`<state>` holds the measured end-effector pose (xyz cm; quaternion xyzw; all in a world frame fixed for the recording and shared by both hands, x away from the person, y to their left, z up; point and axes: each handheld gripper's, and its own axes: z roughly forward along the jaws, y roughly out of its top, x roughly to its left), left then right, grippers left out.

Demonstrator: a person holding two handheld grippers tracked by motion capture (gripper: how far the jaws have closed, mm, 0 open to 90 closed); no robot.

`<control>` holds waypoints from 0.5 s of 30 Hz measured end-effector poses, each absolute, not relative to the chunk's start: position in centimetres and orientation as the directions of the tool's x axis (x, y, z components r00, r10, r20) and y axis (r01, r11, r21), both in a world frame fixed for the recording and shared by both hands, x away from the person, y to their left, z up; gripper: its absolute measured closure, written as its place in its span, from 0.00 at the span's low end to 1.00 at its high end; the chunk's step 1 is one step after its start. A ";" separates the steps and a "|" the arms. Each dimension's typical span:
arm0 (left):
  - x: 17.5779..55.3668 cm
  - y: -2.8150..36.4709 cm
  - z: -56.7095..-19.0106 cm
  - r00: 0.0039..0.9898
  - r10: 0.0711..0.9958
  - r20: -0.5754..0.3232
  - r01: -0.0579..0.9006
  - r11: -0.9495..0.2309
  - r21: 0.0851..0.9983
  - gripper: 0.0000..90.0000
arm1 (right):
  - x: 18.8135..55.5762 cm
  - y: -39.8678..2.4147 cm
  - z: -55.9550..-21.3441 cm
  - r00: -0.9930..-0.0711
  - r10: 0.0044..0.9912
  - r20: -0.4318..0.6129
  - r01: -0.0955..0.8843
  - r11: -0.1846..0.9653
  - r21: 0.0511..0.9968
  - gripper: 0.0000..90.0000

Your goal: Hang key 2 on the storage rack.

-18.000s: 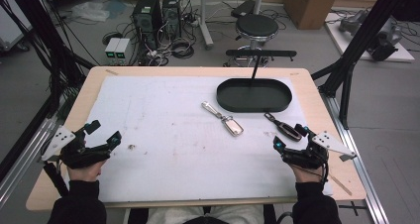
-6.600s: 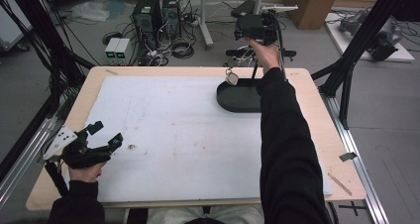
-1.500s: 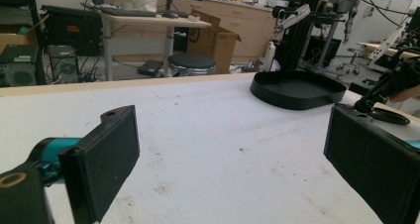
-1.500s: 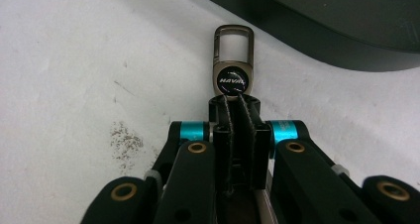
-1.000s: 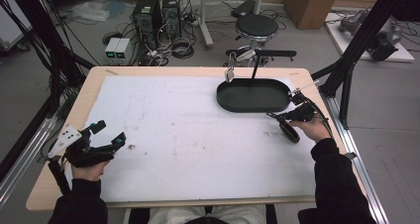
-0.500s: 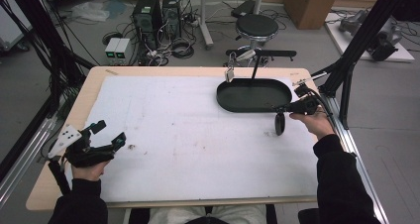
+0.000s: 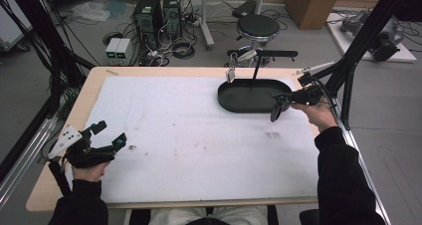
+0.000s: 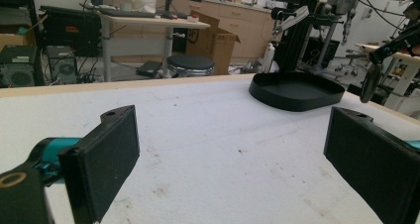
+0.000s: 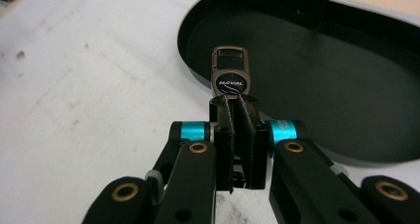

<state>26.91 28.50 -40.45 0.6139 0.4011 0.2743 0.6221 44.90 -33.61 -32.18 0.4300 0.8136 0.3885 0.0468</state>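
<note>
The right gripper (image 9: 236, 110), its fingers clamped on the key fob (image 9: 231, 75), should carry it level to the hook stand (image 7: 255, 61) behind the black tray (image 7: 234, 98) near the desk's far right corner; the left gripper (image 7: 107, 138) rests, fingers apart.

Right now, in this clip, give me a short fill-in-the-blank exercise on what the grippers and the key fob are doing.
1. The right gripper is shut on a ____.
2. The key fob hangs at the rim of the black oval ____.
3. The left gripper has its jaws ____, with nothing between them.
4. A second key fob hangs from the ____ rising out of the tray.

Missing words: key fob; tray; open; stand
</note>
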 end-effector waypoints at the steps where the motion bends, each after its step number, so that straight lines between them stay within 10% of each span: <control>1: 26.9 28.5 -40.4 0.528 0.834 -0.162 0.151 0.096 0.984 0.08 | 45.0 -33.5 -32.0 -0.626 0.737 0.254 0.660 0.328 0.676 0.96; 15: 26.9 28.5 -40.5 0.529 0.834 -0.161 0.153 0.093 0.984 0.08 | 46.5 -32.5 -29.3 -0.627 0.744 0.229 0.633 0.316 0.707 0.96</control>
